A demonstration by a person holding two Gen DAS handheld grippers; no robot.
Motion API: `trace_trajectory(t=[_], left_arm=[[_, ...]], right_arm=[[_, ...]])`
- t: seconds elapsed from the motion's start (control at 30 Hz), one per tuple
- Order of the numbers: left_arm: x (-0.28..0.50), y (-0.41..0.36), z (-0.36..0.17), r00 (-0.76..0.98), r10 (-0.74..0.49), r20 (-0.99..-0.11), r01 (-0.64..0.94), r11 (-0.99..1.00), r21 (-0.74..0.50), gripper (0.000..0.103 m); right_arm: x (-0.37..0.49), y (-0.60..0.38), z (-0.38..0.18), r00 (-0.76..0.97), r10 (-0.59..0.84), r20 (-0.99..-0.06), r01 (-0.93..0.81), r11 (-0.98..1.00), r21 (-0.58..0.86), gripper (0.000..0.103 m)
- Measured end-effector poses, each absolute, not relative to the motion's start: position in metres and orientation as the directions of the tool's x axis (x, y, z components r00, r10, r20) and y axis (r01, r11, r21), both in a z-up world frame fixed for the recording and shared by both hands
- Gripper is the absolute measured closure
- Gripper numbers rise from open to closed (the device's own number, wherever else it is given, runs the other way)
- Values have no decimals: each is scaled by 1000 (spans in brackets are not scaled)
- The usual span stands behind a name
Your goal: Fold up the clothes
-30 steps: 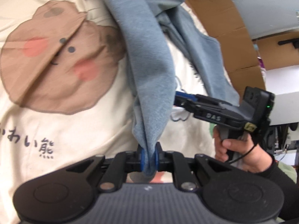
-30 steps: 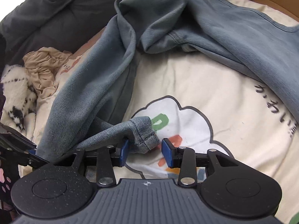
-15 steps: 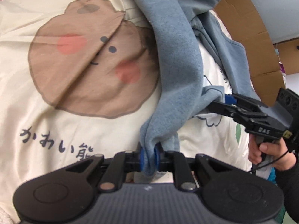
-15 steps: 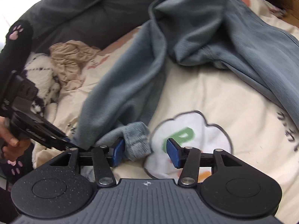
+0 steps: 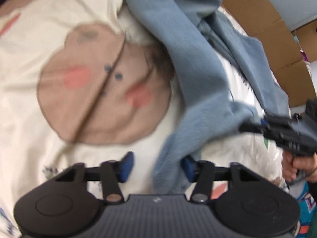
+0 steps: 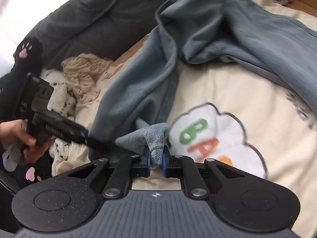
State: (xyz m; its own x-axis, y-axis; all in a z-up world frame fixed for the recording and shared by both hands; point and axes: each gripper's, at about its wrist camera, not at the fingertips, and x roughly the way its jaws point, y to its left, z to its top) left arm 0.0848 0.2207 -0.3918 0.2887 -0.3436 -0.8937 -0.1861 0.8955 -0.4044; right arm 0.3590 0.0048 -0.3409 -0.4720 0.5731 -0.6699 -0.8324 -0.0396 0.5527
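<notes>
Blue-grey sweatshirt [image 6: 227, 25] lies rumpled across a cream bedspread [image 5: 39, 119] printed with a brown cartoon bear face [image 5: 103, 91] and a white cloud patch with coloured letters [image 6: 214, 136]. One long sleeve runs down from the bunched body of the garment toward both grippers.

A handover has just happened. A second ago the left gripper [image 5: 156, 166] was pinched on the sleeve's end and the right gripper [image 6: 156, 158] stood apart around the cuff. Now the left gripper's blue pads [image 5: 126, 164] are spread wide, with the sleeve fabric hanging loose between them against the right-hand pad, no longer held. The right gripper's pads have come together and are clamped on the ribbed cuff [image 6: 156, 138]. So control of the sleeve has passed from the left hand to the right, which likely frees the left gripper to take another part of the garment, though the pictures do not settle where.

The sweatshirt is not folded: its body is heaped in thick creases at the far side of the bedspread, and the sleeve is twisted and doubled near the cuff. The cloth looks soft, heavy and fleecy. Both views are blurred by motion.

A dark grey quilt [image 6: 89, 15], a crumpled beige garment [image 6: 85, 75] and a white spotted fleece [image 6: 59, 97] lie beyond the sleeve.
</notes>
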Motion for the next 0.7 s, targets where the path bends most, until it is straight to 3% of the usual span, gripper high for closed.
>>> trace_trajectory(t=[0.2, 0.33, 0.5, 0.7], left_arm=[[111, 220, -359, 316, -304, -899, -85, 934, -346, 37], [116, 215, -341, 297, -316, -901, -7, 943, -333, 28], [118, 200, -340, 222, -282, -933, 41, 959, -280, 28], [155, 219, -323, 212, -208, -955, -16, 976, -216, 28]], right_arm=[[381, -29, -330, -414, 621, -666, -824, 56, 564, 94], [395, -52, -323, -372, 649, -663, -812, 118, 571, 95], [415, -75, -314, -306, 672, -674, -803, 198, 562, 96], [437, -97, -305, -207, 688, -695, -806, 283, 520, 96]])
